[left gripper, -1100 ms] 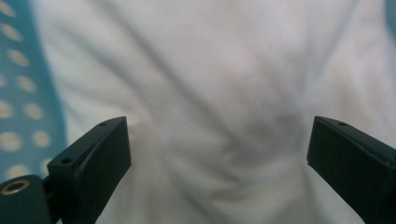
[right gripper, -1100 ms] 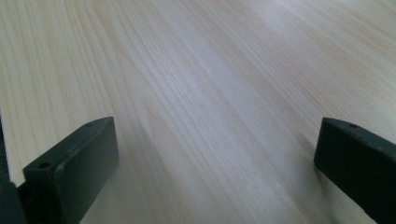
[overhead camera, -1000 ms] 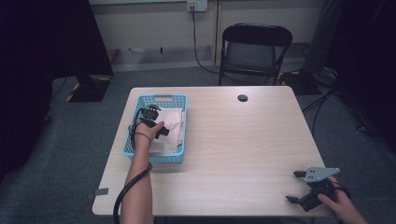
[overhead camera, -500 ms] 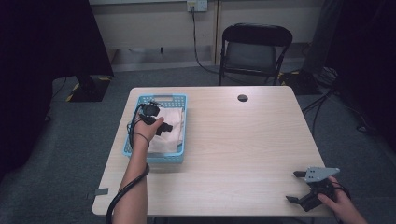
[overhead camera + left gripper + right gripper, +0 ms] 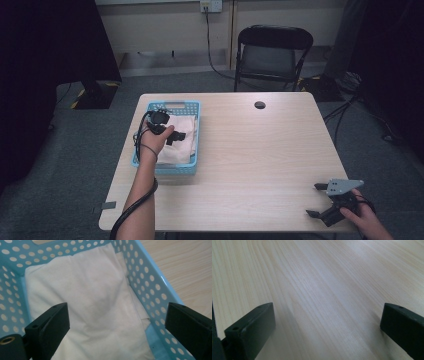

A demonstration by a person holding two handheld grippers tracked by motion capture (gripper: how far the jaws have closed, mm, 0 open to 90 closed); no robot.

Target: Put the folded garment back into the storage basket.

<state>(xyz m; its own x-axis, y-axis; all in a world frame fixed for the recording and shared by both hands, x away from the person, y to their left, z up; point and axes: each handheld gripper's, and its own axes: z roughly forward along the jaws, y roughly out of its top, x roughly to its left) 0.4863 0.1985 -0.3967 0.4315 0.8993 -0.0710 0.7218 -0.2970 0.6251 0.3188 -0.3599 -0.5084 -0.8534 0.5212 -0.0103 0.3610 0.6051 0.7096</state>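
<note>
Hovering over the folded cloth (image 5: pixel 95 310) in the blue basket (image 5: pixel 192 150) — left claw (image 5: pixel 117 325) apart; right claw (image 5: pixel 327 325) apart too.

This looks like a plain lab or recording room rather than a home. 1 bare light-wood table (image 5: pixel 250 165) stands on grey carpet (image 5: pixel 75 165) in the middle of the frame, with 1 black folding chair (image 5: pixel 272 55) pushed behind it at top centre, and dark curtains (image 5: pixel 45 50) hang at the upper left and upper right. A wall socket (image 5: pixel 211 5) at the top edge feeds a cable (image 5: pixel 212 55) down the pale wall, and more cables lie on the floor at the right.
</note>
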